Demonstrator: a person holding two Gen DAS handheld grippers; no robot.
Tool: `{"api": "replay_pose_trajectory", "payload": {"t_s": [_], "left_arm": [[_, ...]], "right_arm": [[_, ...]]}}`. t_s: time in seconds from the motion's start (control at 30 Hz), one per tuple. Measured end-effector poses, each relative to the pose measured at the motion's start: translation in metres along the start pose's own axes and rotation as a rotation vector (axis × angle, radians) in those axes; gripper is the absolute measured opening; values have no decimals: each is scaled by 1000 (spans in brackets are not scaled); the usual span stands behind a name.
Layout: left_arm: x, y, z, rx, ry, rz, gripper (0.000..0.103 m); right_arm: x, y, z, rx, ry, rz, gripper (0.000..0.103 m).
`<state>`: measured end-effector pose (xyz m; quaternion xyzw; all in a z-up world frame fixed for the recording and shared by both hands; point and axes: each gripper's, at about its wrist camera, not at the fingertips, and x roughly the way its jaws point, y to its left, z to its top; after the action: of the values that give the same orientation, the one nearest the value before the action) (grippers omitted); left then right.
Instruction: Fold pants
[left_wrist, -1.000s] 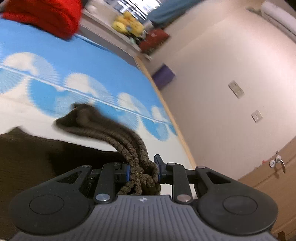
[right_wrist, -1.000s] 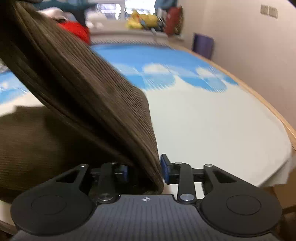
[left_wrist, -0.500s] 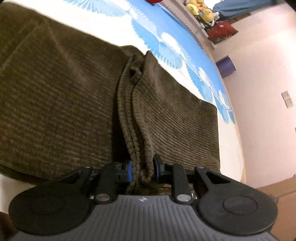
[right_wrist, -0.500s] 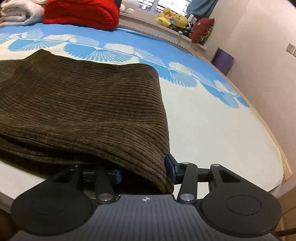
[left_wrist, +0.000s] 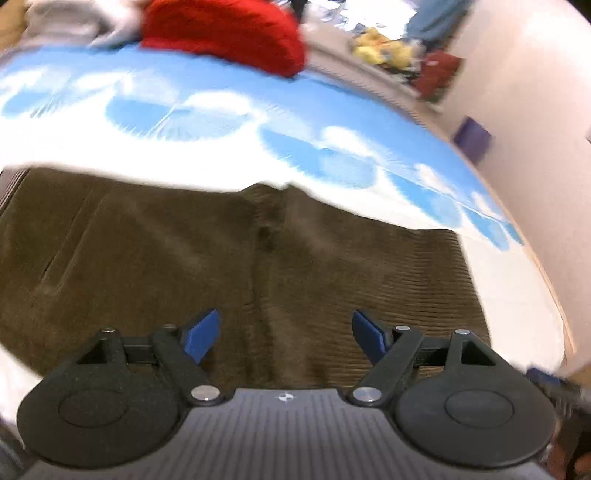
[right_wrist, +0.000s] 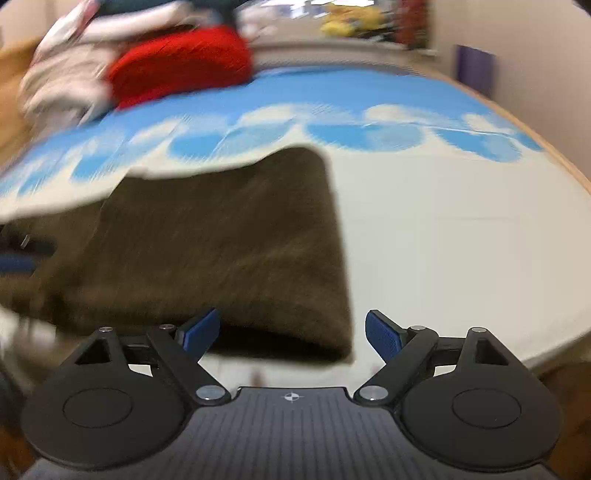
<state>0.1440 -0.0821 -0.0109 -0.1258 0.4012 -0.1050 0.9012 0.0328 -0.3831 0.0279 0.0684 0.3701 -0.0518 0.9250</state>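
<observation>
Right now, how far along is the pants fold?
Done: the brown pants lie folded over flat on the bed. In hand: nothing; the left tongs and right tongs have just opened and hold no cloth. Left: possibly another fold; the motion blur leaves that unclear.

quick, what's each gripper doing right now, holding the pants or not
Left gripper: open, jaws just spread, holding nothing; brown pants lie flat beneath.
Right gripper: open, jaws just spread, pants corner released.
</observation>
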Motion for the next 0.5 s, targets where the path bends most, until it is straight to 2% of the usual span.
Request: {"api": "replay_pose_trajectory", "payload": {"t_s": [0.07,0.1,0.17,0.2,0.23,0.27,0.33,0.37,0.43,0.5], "left_arm": [[12,-11,-6,67,29,29,83],[21,-14,-11,101,50,66,83],[47,-13,-25,165,100,158,83],[53,-10,-34,174,102,156,84],[50,-7,-41,192,52,144,85],[46,-6,-45,212,43,144,85],[38,-2,-42,189,50,141,84],[33,-1,-37,166,51,135,84],[30,-3,-35,206,25,136,86],[43,-2,-40,254,55,179,88]], "right_arm": [[8,-3,2,91,-41,-18,87],[19,-4,2,114,-27,-12,87],[47,0,-5,86,71,-32,87],[62,4,-12,46,139,-60,88],[68,5,-20,29,148,-77,94],[67,6,-19,18,130,-87,94],[60,5,-14,0,123,-73,94],[55,2,-12,35,106,-68,92],[42,-1,-12,75,62,-37,90],[55,3,-18,29,130,-73,91]]}}
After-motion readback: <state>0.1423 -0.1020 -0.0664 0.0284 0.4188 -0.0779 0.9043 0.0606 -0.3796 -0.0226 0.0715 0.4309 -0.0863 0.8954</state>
